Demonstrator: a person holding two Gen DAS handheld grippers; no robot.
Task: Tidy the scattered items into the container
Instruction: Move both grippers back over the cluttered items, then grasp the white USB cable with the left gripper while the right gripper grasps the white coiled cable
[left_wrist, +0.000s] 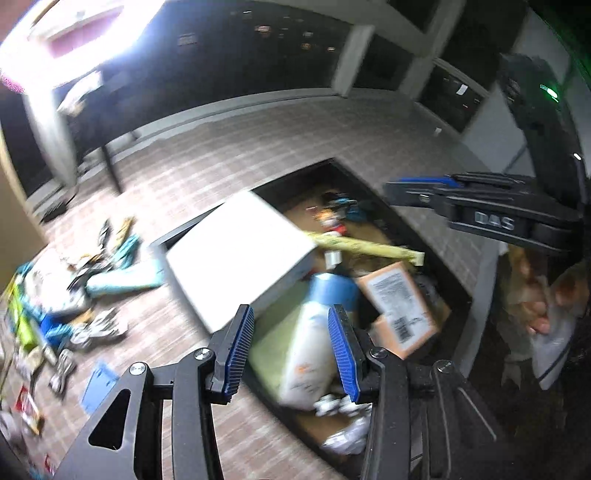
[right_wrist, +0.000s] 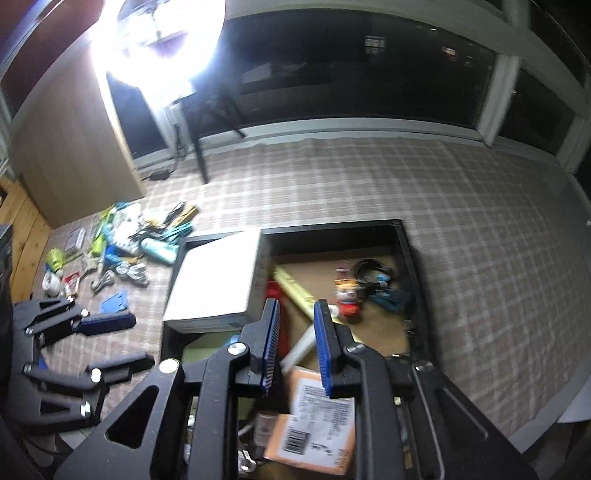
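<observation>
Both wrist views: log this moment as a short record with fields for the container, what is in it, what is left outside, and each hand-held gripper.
container: dark open bin on the checked floor
contents: white box tilted at the left end, yellow stick, orange parcels, white bottle, small bits at the far end
left outside: pile of small items on the floor left of the bin
left hand-held gripper: open, empty, above the bin
right hand-held gripper: open, empty, above the bin
</observation>
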